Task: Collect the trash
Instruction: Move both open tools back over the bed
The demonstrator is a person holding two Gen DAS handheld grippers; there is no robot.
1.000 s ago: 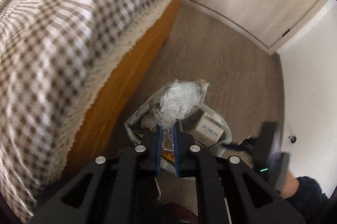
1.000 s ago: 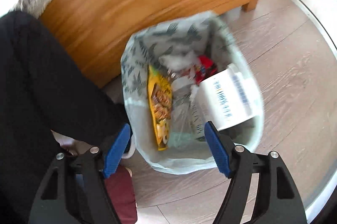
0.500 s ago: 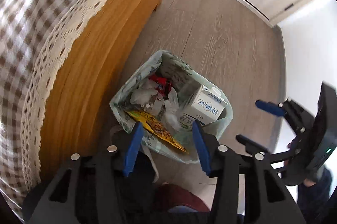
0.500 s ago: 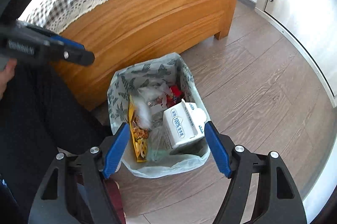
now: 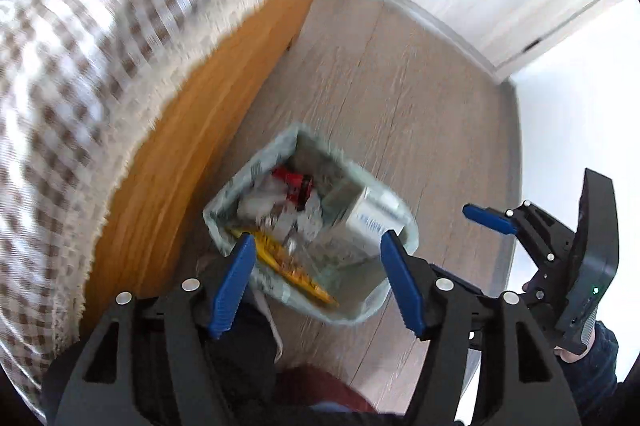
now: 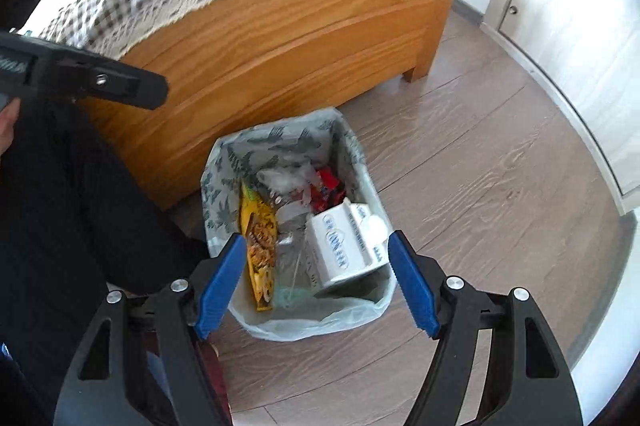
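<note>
Looking down, we see a small bin lined with a leaf-printed plastic bag, holding a white milk carton, yellow snack wrapper and crumpled clear plastic. It stands on grey wood-plank floor beside an orange wooden bed. Our left hand-held gripper has just been opening, nothing between its fingers; our right hand-held gripper hangs apart, empty.

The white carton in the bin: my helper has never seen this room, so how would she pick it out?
Find the wooden bed; on the floor beside it stands a lined bin. The white carton lies in its corner away from the bed, a boxy shape with blue print, unlike the flat yellow snack bag and crumpled plastic nearby.
</note>
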